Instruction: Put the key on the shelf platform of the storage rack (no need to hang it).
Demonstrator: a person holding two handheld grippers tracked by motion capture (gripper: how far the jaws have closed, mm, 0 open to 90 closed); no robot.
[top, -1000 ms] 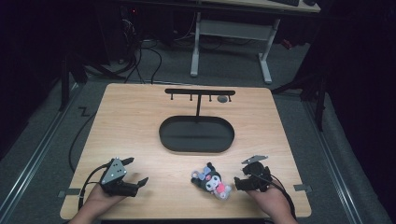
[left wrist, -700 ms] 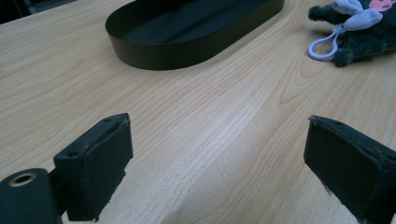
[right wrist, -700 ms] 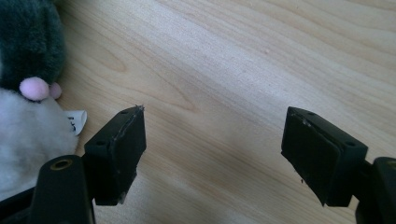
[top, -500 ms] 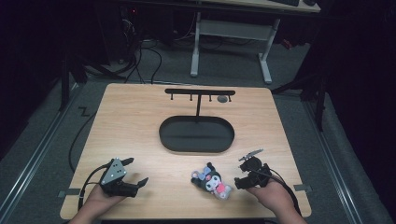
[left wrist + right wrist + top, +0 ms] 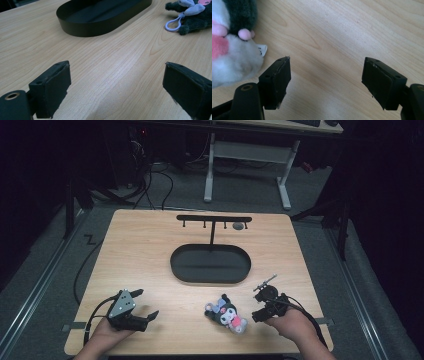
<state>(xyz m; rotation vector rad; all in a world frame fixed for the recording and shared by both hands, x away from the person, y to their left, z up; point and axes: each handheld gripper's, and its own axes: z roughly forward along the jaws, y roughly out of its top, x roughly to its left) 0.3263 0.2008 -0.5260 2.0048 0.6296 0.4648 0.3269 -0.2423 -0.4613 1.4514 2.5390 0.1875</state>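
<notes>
A small plush toy (image 5: 226, 311) of black, white and pink fabric with a pale lilac plastic loop (image 5: 172, 22) lies on the light wooden worktop (image 5: 145, 255), near its front edge and right of centre. The right gripper (image 5: 260, 307), held in the person's right hand (image 5: 290, 325), sits just beside the toy on its right; its fingers (image 5: 277, 80) stand wide apart over bare wood, with the toy's white fur close to the left one and not between them. The left gripper (image 5: 145, 307), near the front left corner and well apart from the toy, also has its fingers (image 5: 53, 87) spread wide, holding nothing. Behind the toy rests a black oval tray (image 5: 210, 277), from which a black T-shaped hook rack (image 5: 213, 219) rises.
</notes>
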